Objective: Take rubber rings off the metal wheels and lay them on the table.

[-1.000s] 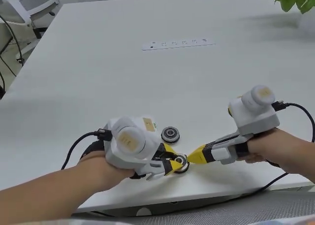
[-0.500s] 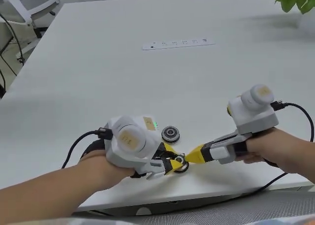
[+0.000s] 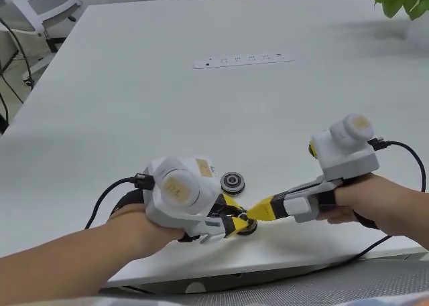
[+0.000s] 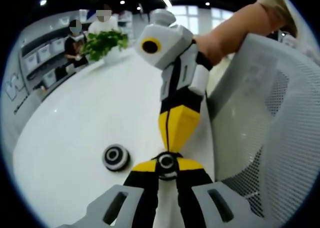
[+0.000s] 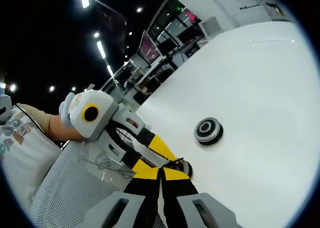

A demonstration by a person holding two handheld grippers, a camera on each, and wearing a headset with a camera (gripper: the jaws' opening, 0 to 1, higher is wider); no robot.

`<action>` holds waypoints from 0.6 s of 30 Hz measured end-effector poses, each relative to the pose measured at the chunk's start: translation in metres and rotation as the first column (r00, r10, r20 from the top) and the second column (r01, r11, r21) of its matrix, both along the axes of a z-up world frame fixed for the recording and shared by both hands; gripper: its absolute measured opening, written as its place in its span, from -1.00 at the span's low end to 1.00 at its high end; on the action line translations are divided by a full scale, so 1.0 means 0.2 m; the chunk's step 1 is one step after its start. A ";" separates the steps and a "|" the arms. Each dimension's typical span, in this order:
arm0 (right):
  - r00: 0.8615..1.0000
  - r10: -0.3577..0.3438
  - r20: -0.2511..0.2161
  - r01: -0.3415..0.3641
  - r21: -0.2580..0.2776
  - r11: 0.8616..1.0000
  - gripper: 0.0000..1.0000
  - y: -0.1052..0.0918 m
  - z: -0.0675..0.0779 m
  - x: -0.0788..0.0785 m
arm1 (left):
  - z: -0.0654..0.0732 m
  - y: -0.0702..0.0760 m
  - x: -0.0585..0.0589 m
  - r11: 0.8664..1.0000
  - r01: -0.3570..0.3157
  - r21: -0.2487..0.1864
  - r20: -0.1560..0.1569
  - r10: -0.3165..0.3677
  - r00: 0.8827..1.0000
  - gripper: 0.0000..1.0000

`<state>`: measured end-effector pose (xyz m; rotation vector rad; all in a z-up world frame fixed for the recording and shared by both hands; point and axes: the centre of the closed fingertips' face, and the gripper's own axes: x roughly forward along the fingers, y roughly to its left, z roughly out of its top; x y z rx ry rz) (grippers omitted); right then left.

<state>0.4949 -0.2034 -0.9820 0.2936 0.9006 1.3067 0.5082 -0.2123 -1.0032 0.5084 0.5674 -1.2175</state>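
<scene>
Left gripper (image 3: 237,223) pinches one wheel (image 4: 166,162); right gripper (image 3: 255,215), jaws pressed together, sits at its ring (image 5: 185,168) (hold on rubber unclear). Second wheel (image 3: 232,181) just beyond looks ringed. Nothing finished, I judge.

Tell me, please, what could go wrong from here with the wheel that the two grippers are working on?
1. The left gripper pinches the held wheel only at the tips of its fingers, so a pull from the right gripper could twist it loose.
2. All this sits close to the near edge of the table, so anything dropped might roll off.
</scene>
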 end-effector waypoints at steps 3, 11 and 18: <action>1.000 -0.011 -0.003 0.011 -0.002 1.000 -1.00 -0.02 -0.01 0.01 | 0.00 0.00 0.00 1.000 0.001 -0.001 0.001 -0.001 1.000 -0.75; 0.999 -0.046 0.012 0.046 -0.050 0.998 -1.00 -0.07 -0.05 0.04 | 0.00 0.00 0.00 1.000 0.004 -0.002 0.007 -0.004 1.000 -0.75; 0.999 -0.035 0.028 0.037 -0.069 0.997 -1.00 -0.06 -0.06 0.04 | 0.00 0.00 0.00 1.000 0.014 -0.002 0.011 -0.014 1.000 -0.74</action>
